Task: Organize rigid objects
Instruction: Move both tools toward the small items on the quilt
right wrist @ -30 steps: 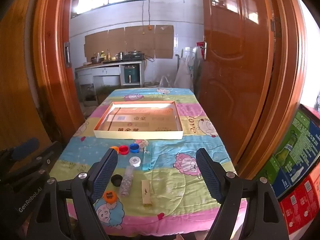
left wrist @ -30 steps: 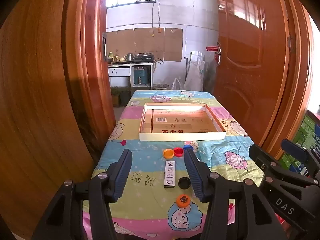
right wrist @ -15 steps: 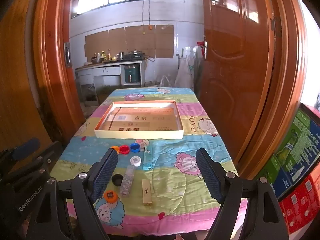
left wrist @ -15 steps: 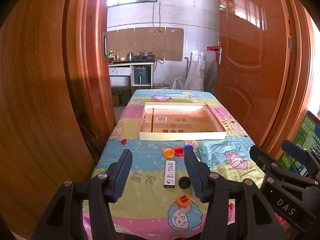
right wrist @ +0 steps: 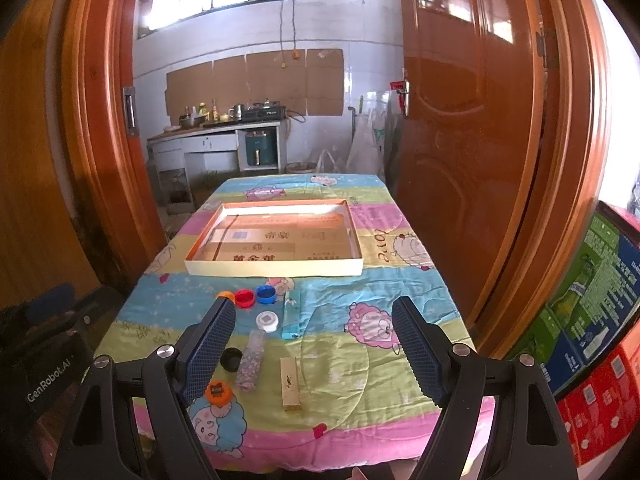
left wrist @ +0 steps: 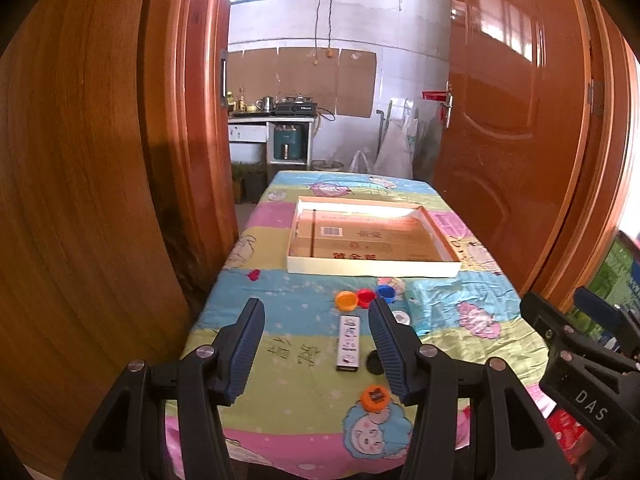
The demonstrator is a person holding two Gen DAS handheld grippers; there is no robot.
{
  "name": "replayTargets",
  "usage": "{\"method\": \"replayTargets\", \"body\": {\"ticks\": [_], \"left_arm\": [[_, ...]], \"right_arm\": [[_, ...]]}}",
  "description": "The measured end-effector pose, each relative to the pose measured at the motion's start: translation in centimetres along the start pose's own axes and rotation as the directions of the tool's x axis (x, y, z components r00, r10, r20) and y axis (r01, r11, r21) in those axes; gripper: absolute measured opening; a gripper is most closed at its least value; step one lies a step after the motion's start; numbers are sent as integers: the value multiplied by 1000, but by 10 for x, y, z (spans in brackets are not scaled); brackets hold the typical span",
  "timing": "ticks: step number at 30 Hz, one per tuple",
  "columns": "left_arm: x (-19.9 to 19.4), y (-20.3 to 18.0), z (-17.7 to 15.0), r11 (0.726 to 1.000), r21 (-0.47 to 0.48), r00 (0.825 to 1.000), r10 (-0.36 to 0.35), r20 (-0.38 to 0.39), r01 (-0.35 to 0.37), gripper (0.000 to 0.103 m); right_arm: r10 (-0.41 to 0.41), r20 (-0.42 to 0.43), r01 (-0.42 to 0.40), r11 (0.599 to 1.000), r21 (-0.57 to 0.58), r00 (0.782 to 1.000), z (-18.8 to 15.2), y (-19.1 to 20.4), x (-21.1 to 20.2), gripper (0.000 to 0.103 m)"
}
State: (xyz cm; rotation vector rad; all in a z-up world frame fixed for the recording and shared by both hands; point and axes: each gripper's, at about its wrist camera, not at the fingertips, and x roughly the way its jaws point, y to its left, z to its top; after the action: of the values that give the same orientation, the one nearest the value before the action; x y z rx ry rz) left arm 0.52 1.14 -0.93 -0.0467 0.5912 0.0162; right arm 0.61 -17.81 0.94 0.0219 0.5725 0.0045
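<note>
Wooden doors flank a table (right wrist: 400, 280) draped in a cartoon-sheep cloth, with a kitchen counter beyond. At the table's middle lies a shallow tray (right wrist: 276, 268) lined with flattened cardboard that carries a barcode and Chinese characters too small to read. Near its front wall sit three caps in a row: orange (left wrist: 346, 300), red (left wrist: 365, 297) and blue (left wrist: 386, 292). Closer in lie a white cap (right wrist: 267, 321), a clear blue lighter (right wrist: 291, 315), a black cap (right wrist: 231, 359), a speckled tube (right wrist: 250, 360), a tan stick (right wrist: 289, 383) and an orange cap with a dark label (right wrist: 218, 392). From the left view the tube shows a white face with print I cannot read.

Left gripper (left wrist: 316, 350) hangs over the near end of the table, jaws spread, nothing between them; its body reads "GenRobot.AI" in the right view. Right gripper (right wrist: 314, 350) is likewise spread wide and empty, marked "DAS" in the left view. Printed green, blue and red cartons (right wrist: 592, 320) stand at the right.
</note>
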Motion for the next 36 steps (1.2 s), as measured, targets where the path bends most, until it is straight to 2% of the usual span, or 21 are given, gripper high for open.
{"method": "replayTargets", "body": {"ticks": [13,36], "left_arm": [[9,0,-2,1000,15,999,-22,-30,23,55],[22,0,-3,999,27,998,-18,-58,20,55]], "right_arm": [[-4,-21,4,1000,13,1000,-3,-2,8,82],[1,-58,-1,1000,13,998,-8,-3,26,82]]}}
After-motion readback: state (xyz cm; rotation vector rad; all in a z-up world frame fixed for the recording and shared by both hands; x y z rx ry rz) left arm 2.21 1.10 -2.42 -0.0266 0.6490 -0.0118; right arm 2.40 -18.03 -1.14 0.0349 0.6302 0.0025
